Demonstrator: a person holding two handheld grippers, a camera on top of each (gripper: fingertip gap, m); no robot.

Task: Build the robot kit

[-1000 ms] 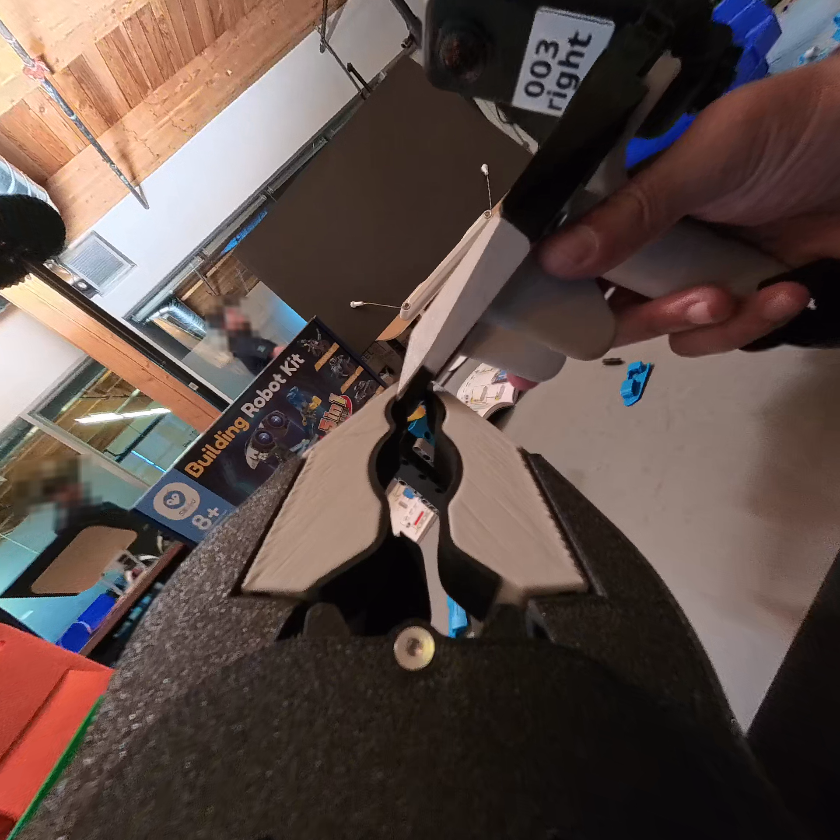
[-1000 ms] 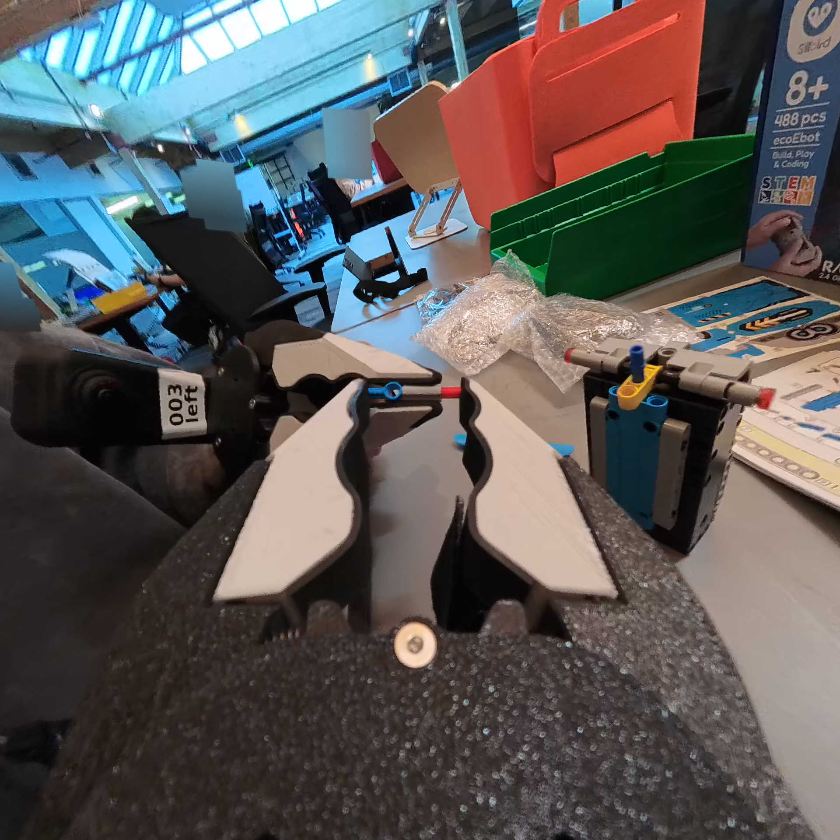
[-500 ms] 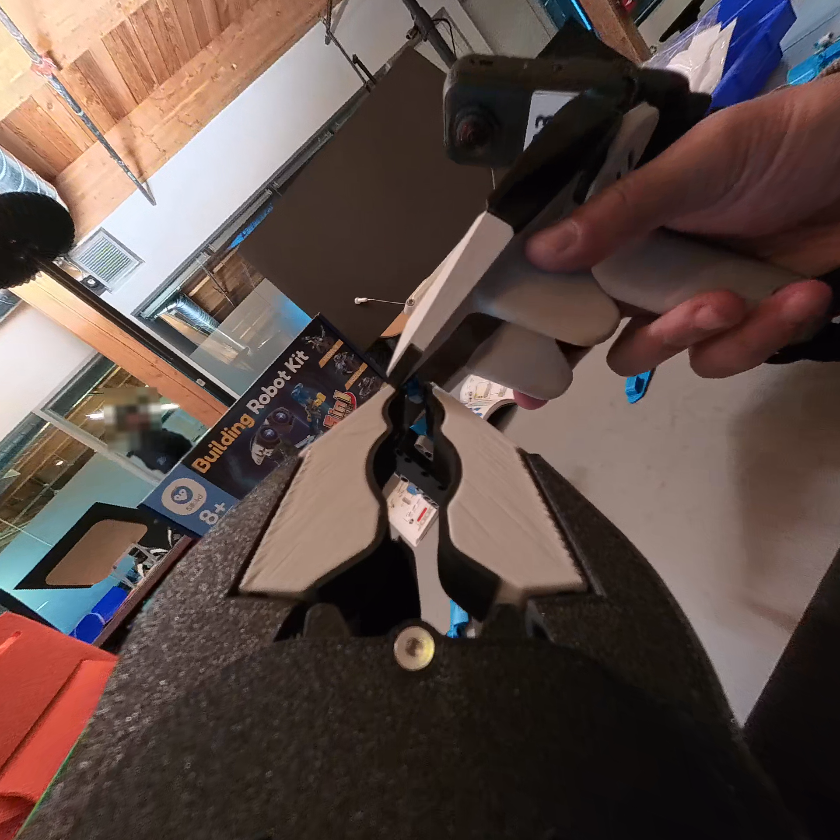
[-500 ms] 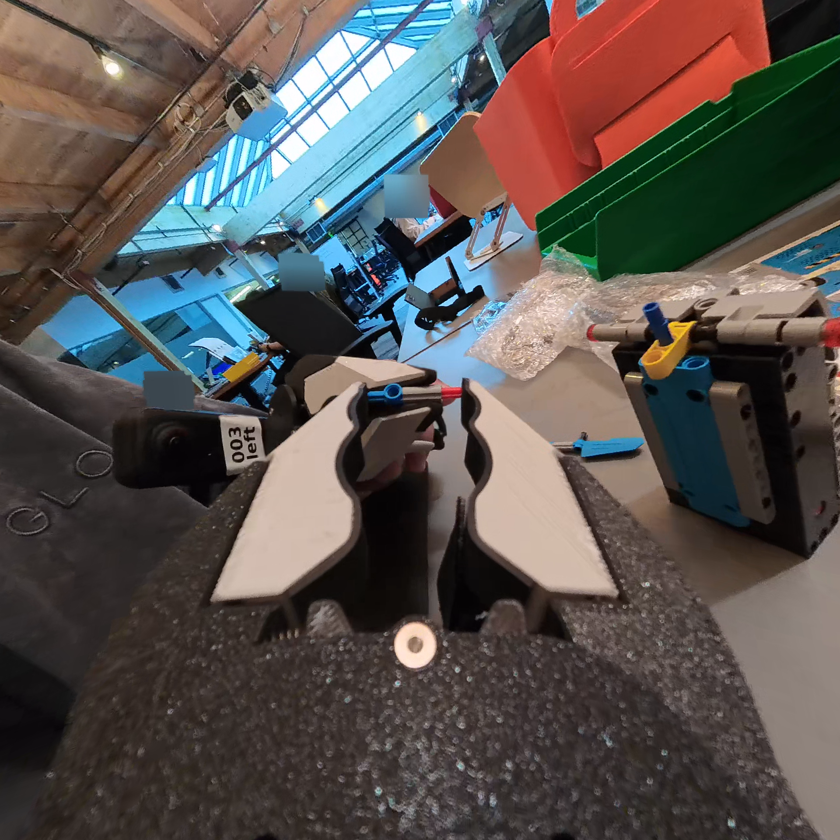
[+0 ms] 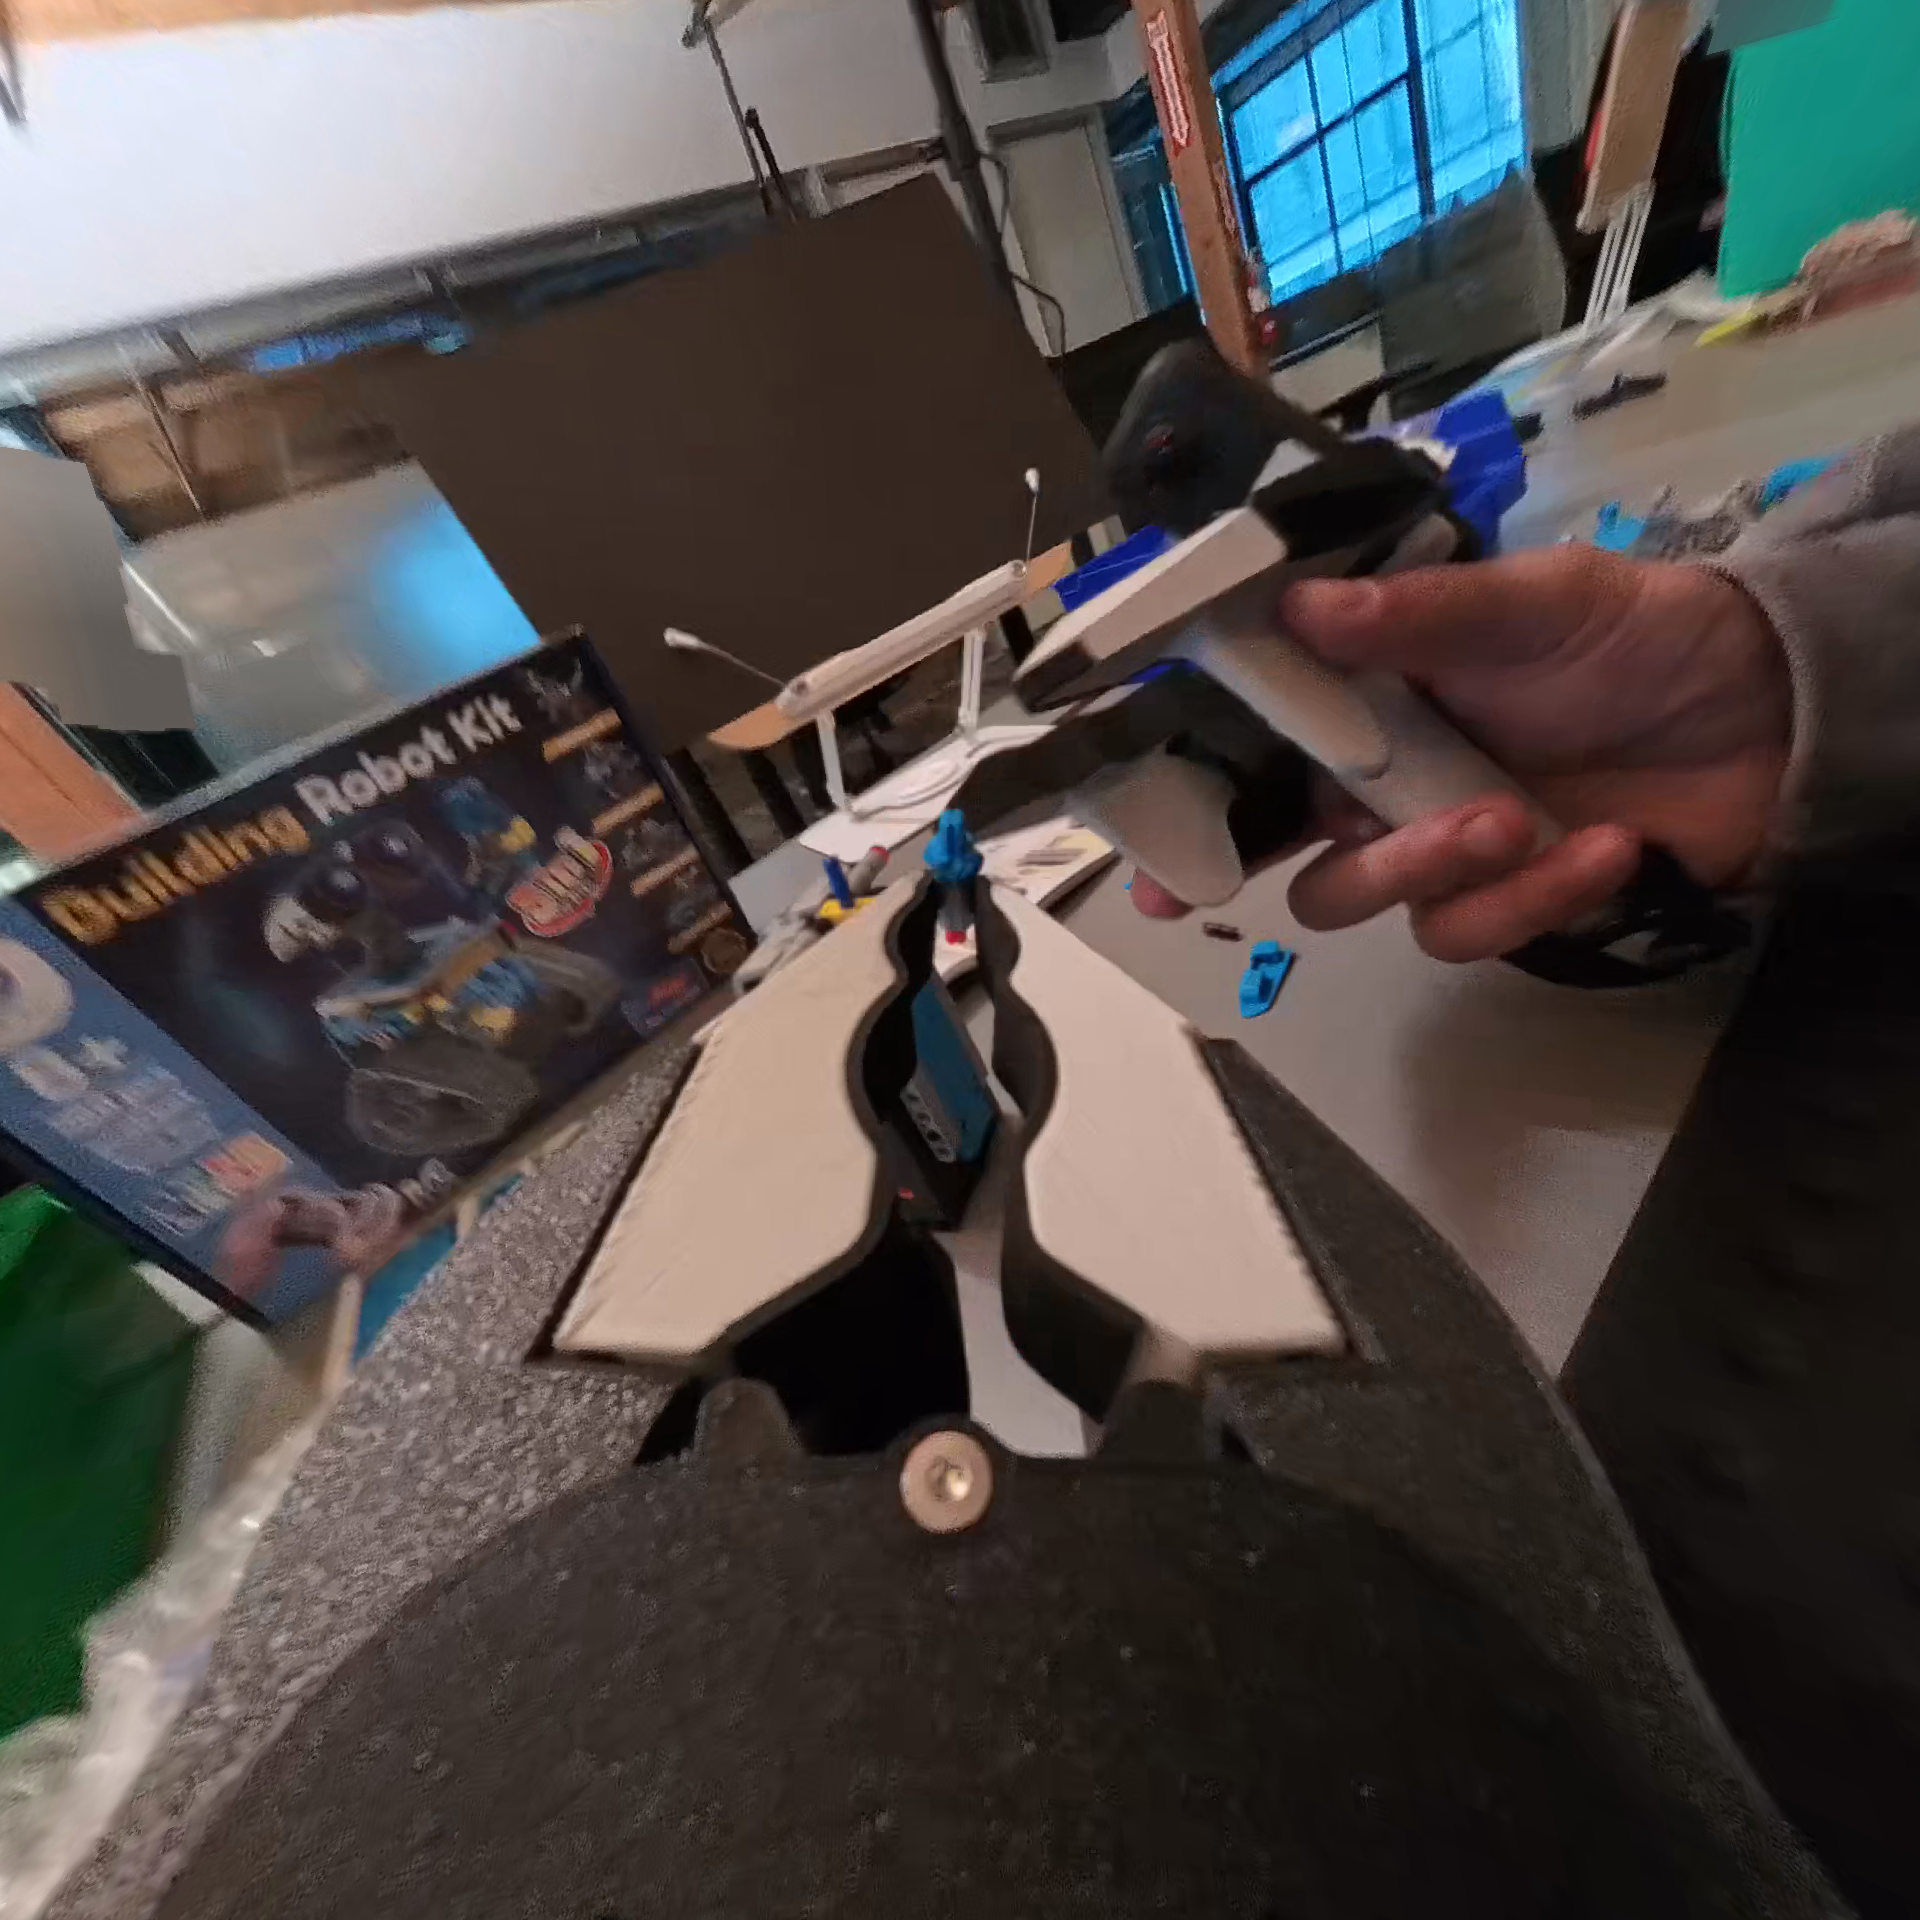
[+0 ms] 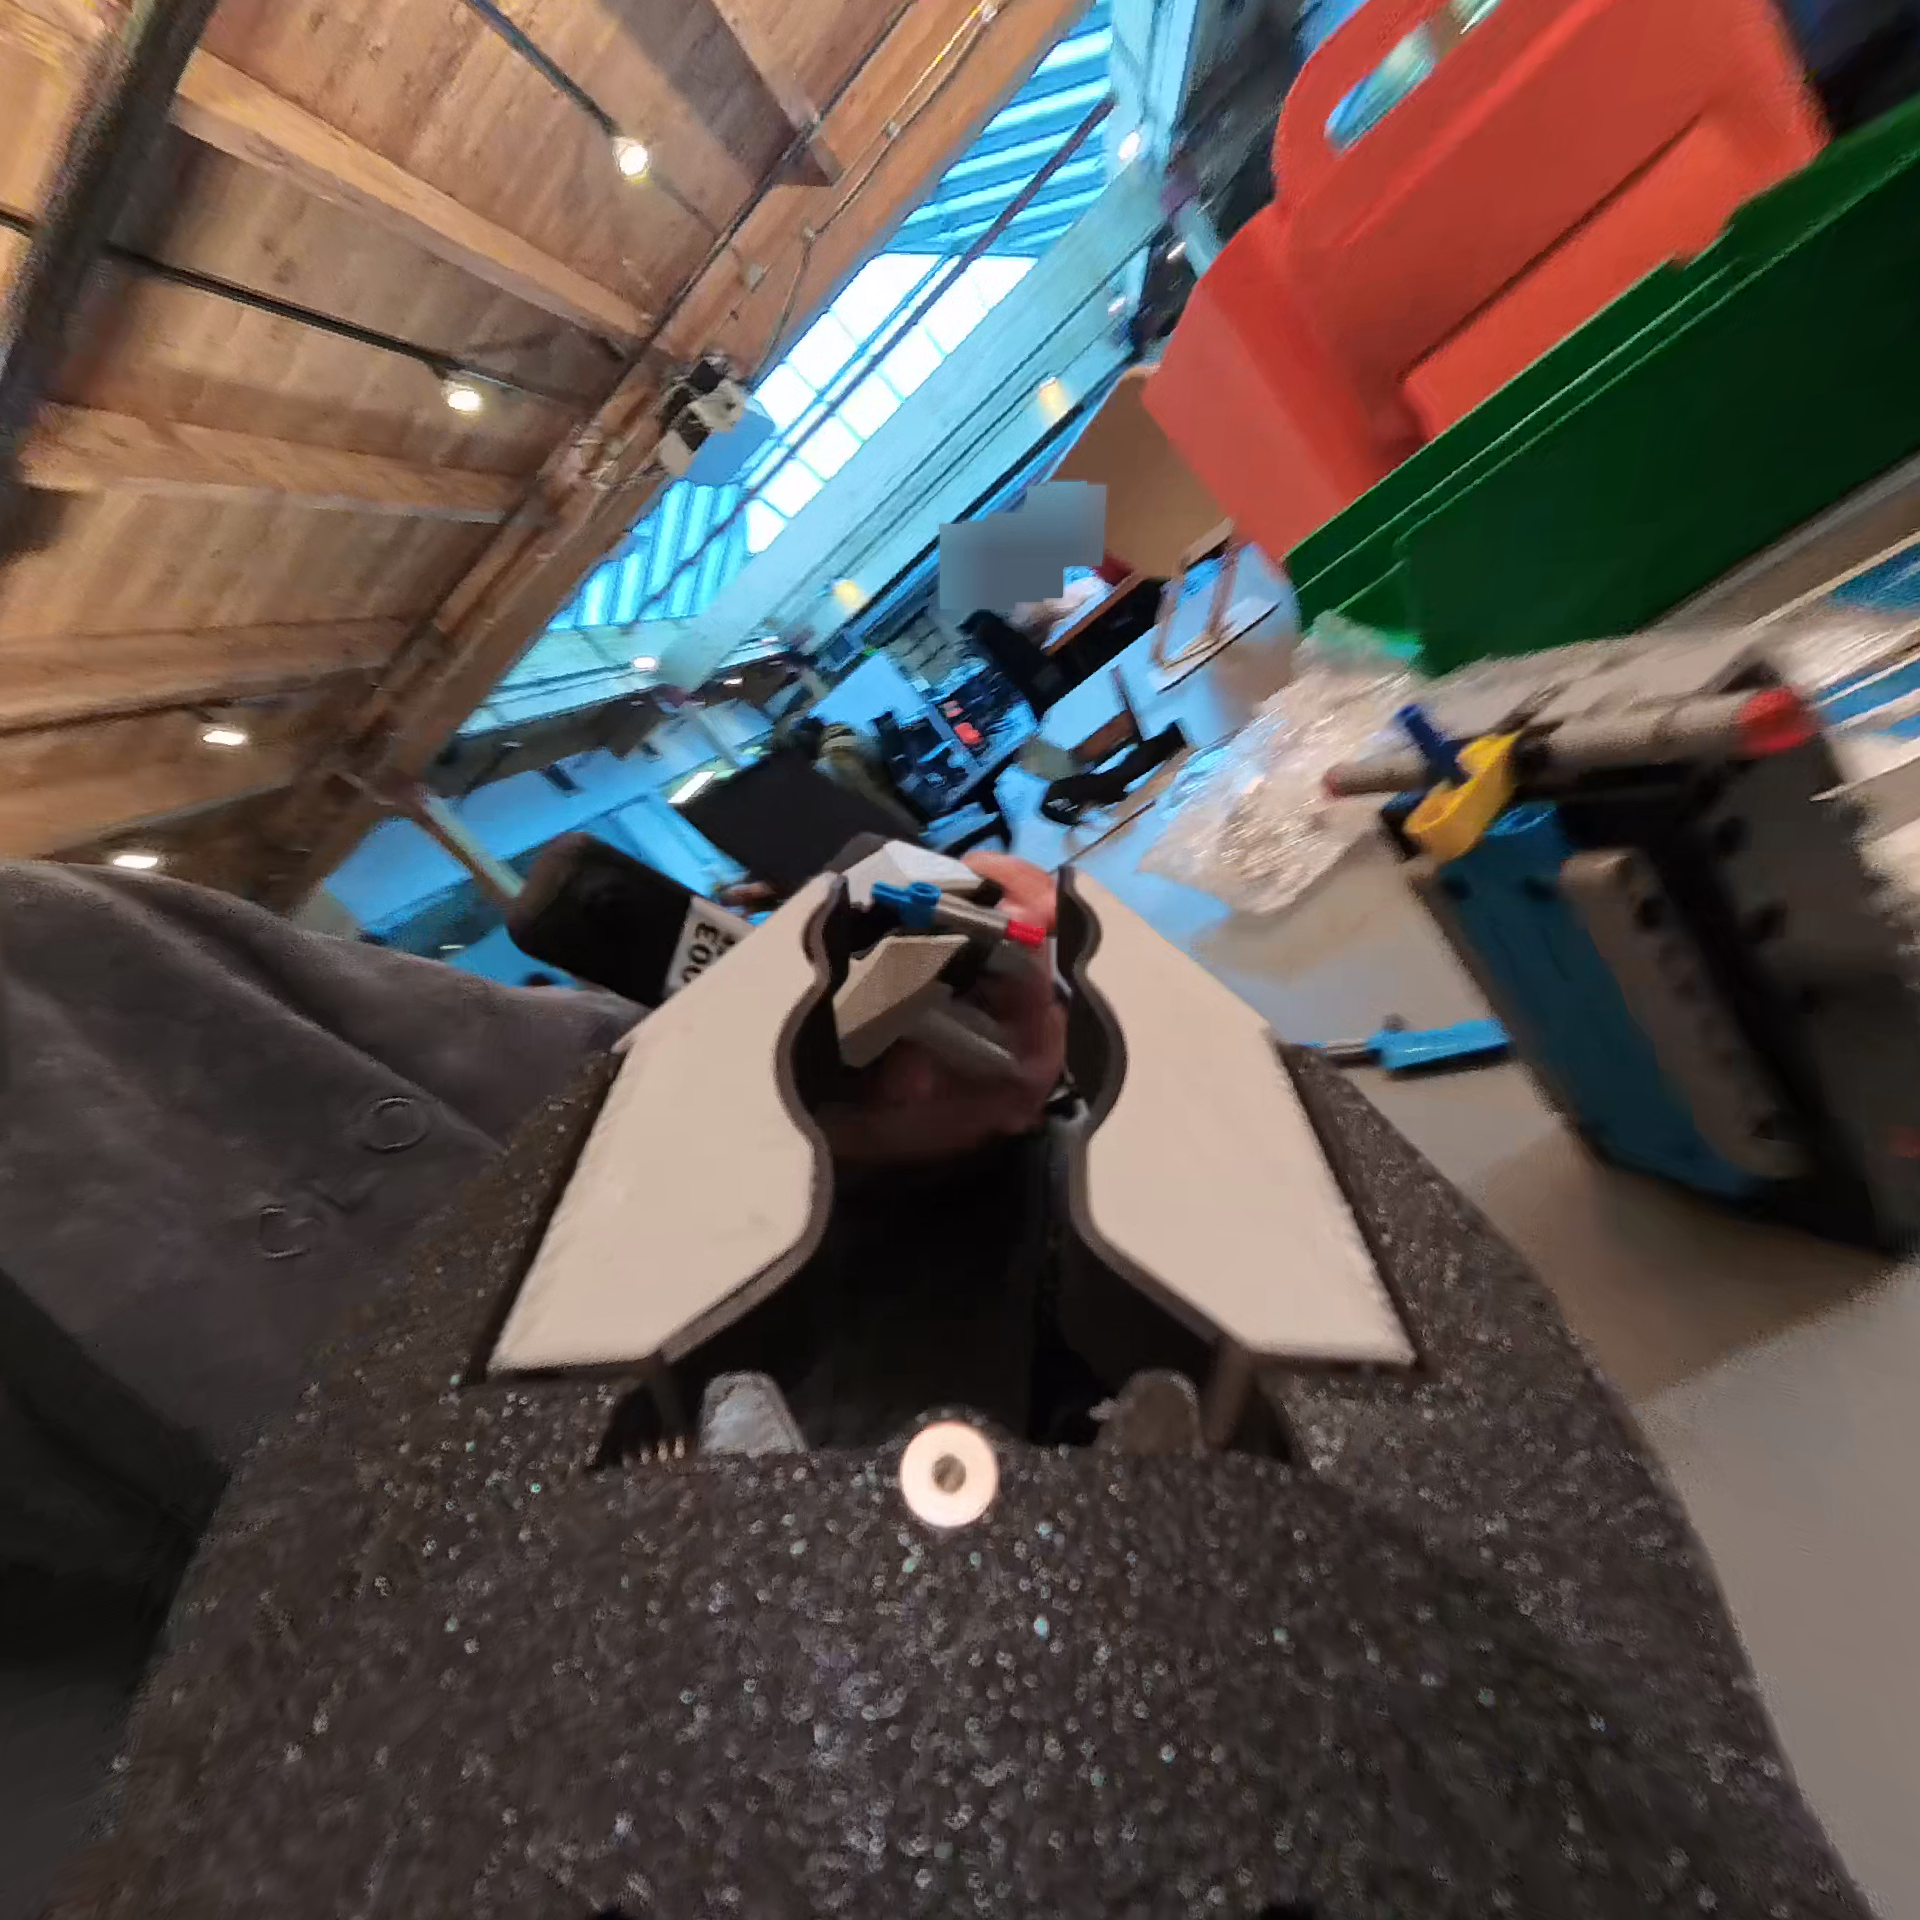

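the left gripper (image 5: 951, 914) pinched a small blue and grey pin (image 5: 954, 868), its long axis crosswise between the tips. the right gripper (image 6: 940, 914) was spread wide, empty, facing that pin. the black and blue block model (image 6: 1662, 987) stood on the table (image 5: 1455, 1091) beyond the pin.

Bright daylight, motion blur, wide-angle bending at edges.

The block assembly (image 6: 1704, 997) is motion-blurred and cut off at the right edge; its lower half is hidden behind the left gripper (image 5: 951, 914) fingers. Left of the assembly, the kit box (image 5: 343, 935) is smeared, edge-cropped. Right gripper (image 6: 943, 904) grip undeterminable.
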